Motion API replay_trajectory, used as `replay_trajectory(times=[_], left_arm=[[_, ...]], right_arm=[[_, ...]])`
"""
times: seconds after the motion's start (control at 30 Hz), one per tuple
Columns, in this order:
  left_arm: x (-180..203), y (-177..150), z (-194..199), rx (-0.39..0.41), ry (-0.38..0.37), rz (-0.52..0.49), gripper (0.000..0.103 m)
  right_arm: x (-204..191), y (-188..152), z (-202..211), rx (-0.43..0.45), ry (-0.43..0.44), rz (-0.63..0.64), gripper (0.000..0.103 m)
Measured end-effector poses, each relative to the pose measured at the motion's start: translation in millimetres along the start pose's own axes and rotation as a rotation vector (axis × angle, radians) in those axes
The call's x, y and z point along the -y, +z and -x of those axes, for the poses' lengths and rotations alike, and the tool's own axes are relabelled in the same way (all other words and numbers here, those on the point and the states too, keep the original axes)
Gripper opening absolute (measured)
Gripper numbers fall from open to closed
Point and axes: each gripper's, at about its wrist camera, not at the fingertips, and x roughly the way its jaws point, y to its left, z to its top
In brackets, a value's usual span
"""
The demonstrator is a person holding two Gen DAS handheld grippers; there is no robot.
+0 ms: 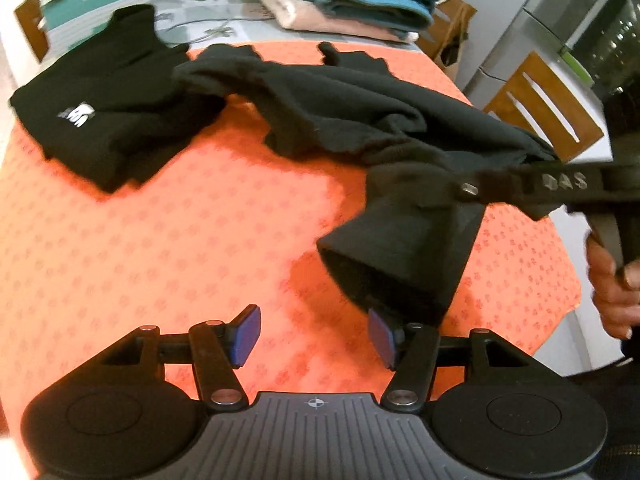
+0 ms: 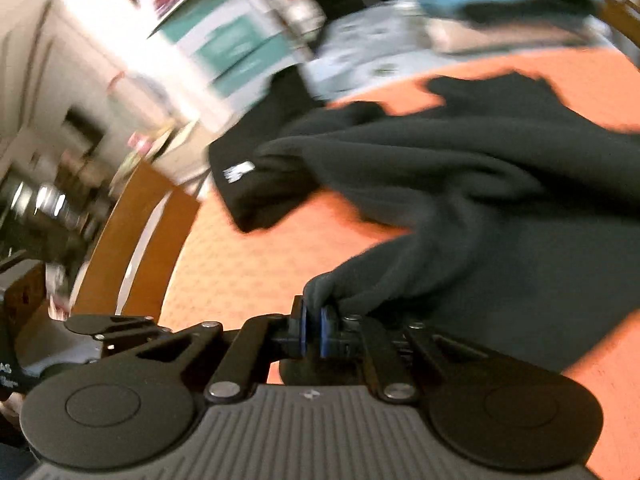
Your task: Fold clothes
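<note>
- My right gripper [image 2: 313, 330] pinches the dark sweater [image 1: 360, 120] near the table's [image 1: 160, 248] right edge.
- My left gripper [image 1: 314, 336] gapes wide — the hanging sleeve cuff [image 1: 384, 276] sits just ahead (nearer its right finger).

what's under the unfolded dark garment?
Under the crumpled dark fleece garment lies the orange patterned tablecloth, visible all around it. Whatever the fabric covers directly is hidden.

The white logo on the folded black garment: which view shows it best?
The left wrist view: the white logo is fairly sharp on the folded black garment, which lies on the orange tablecloth. The right wrist view shows the same logo smaller, smeared by motion blur, the garment partly covered by the dark sweater.
</note>
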Motion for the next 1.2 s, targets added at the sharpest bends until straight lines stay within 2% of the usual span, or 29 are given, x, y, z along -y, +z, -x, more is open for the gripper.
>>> replay_trajectory(times=[0.07, 0.2, 0.27, 0.3, 0.4, 0.53, 0.63, 0.7, 0.77, 0.97, 1.07, 1.1, 1.2], left_arm=[[-6, -6, 4, 0.005, 0.007, 0.018, 0.064], [-18, -17, 7, 0.009, 0.019, 0.066, 0.066], [-24, -20, 7, 0.007, 0.027, 0.086, 0.066], [-26, -21, 6, 0.009, 0.029, 0.095, 0.066], [-31, -22, 2, 0.015, 0.034, 0.115, 0.066], [-34, -15, -9, 0.029, 0.045, 0.102, 0.067], [-34, -5, -21, 0.042, 0.064, 0.063, 0.067], [-33, 4, -30, 0.047, 0.080, 0.028, 0.067], [-31, 11, -40, 0.052, 0.097, -0.023, 0.067], [-24, 21, -65, 0.040, 0.136, -0.170, 0.067], [-20, 20, -70, 0.040, 0.143, -0.229, 0.067], [-18, 19, -72, 0.040, 0.145, -0.246, 0.067], [-16, 17, -75, 0.044, 0.163, -0.279, 0.066]], right_arm=[[-10, 4, -16, -0.026, 0.005, 0.030, 0.008], [-30, 13, -48, -0.077, 0.014, 0.089, 0.022], [-41, 17, -64, -0.102, 0.019, 0.119, 0.023], [-44, 19, -66, -0.101, 0.022, 0.126, 0.027], [-43, 20, -47, -0.055, 0.022, 0.119, 0.036], [-22, 10, -17, -0.015, -0.051, 0.066, 0.036], [-4, -8, 2, 0.000, -0.110, 0.008, 0.038], [8, -23, 8, 0.000, -0.155, -0.033, 0.047], [18, -38, 14, -0.007, -0.198, -0.075, 0.048], [30, -70, 15, -0.022, -0.287, -0.155, 0.055], [30, -71, 7, -0.005, -0.273, -0.196, 0.058], [29, -69, 5, 0.006, -0.261, -0.213, 0.063], [27, -61, -2, 0.031, -0.226, -0.261, 0.071]])
